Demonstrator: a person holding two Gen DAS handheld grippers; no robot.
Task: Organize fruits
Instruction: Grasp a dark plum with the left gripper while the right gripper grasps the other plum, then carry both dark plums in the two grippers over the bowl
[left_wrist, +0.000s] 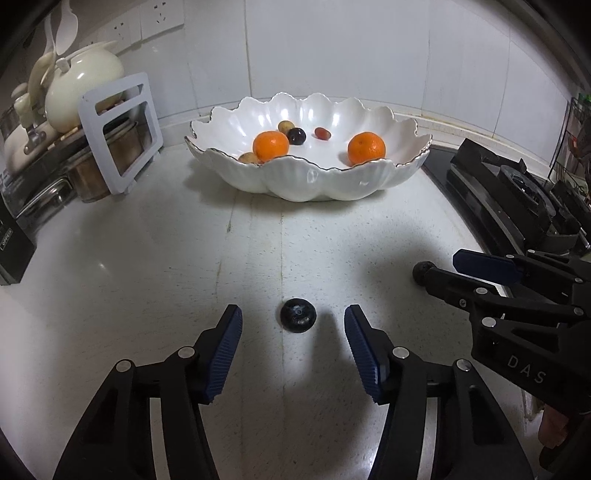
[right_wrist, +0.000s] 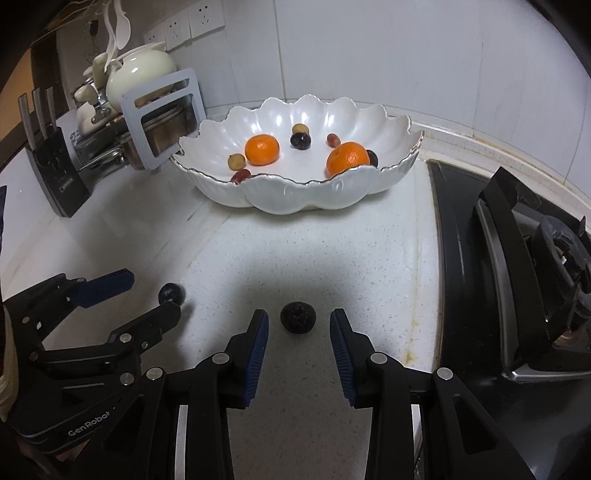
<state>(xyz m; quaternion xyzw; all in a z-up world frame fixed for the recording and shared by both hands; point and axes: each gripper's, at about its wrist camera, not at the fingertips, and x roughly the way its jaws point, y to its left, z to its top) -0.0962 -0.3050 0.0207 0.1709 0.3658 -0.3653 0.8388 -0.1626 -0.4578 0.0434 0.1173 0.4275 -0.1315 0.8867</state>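
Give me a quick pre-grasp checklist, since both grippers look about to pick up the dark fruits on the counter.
1. Smooth dark fruit centred between the left gripper pads: ok.
2. Left pads touching that fruit: not ok, gaps both sides.
3. Rough dark fruit centred in the right gripper: ok.
4. Right pads touching it: not ok, clear gaps.
5. Both fruits resting on the counter, apart from each other: ok.
6. Room in the white bowl between the oranges: ok.

Two dark round fruits (left_wrist: 297, 316) (right_wrist: 298, 318) on countertop, oranges (right_wrist: 262, 149) and grapes in scalloped white bowl (right_wrist: 295, 192)
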